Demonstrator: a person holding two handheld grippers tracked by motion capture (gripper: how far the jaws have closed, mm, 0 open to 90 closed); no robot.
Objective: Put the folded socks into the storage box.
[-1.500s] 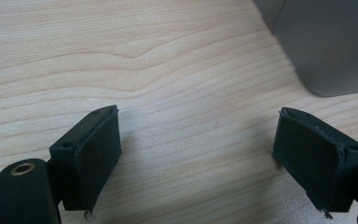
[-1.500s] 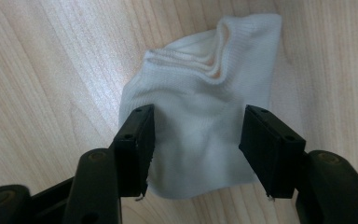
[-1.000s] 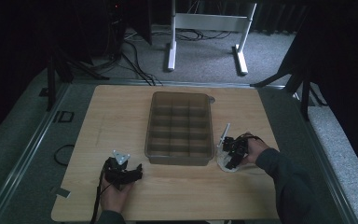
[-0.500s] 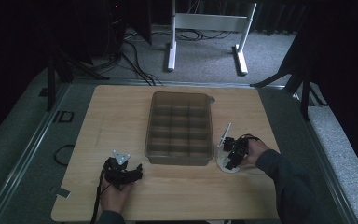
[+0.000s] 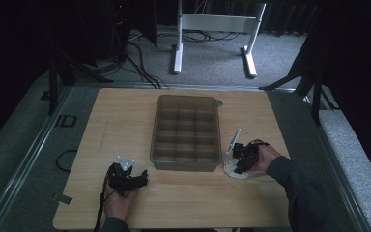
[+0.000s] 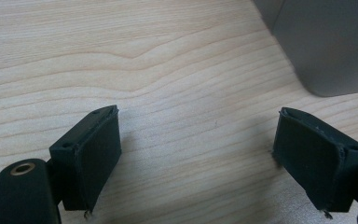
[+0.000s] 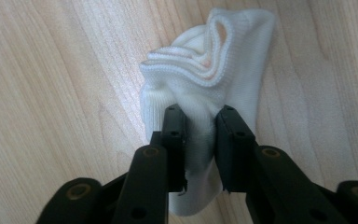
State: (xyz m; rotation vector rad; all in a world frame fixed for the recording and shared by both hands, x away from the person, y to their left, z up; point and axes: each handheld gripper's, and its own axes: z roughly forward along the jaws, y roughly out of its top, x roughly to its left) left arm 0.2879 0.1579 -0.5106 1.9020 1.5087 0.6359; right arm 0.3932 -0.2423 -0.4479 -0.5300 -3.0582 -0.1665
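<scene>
**Sock pinched at the table's right edge, beside a compartment tray**

Sock work plays out on a pale wooden table (image 5: 125, 121), the biggest thing in the high view, ringed by grey carpet and dark surroundings. At the table's middle stands a translucent grey compartment tray (image 5: 187, 166), its grid of cells running away from the person.

To the right of the tray's near corner, the person's right hand holds the right gripper (image 5: 240, 159) low over the white sock (image 5: 232, 169), which lies on the wood just beside the tray but apart from it. From the right gripper view, the right gripper (image 7: 200, 126) has its two black jaws drawn in on a bunched fold of the white sock (image 7: 214, 79); the jaws have just been closing, and the knit cloth is squeezed between the pads while the ribbed cuff puckers open beyond them. The rest of the sock lies flat on the tabletop.

On the near left of the table, well apart from the sock, the person's left hand rests with the left gripper (image 5: 125, 178), its grey three-cornered plate on top. In the left gripper view, the left gripper (image 6: 196, 154) stands released, its jaws spread wide over bare wood with nothing between them, a corner of the tray (image 6: 326, 42) just ahead at upper right.
</scene>
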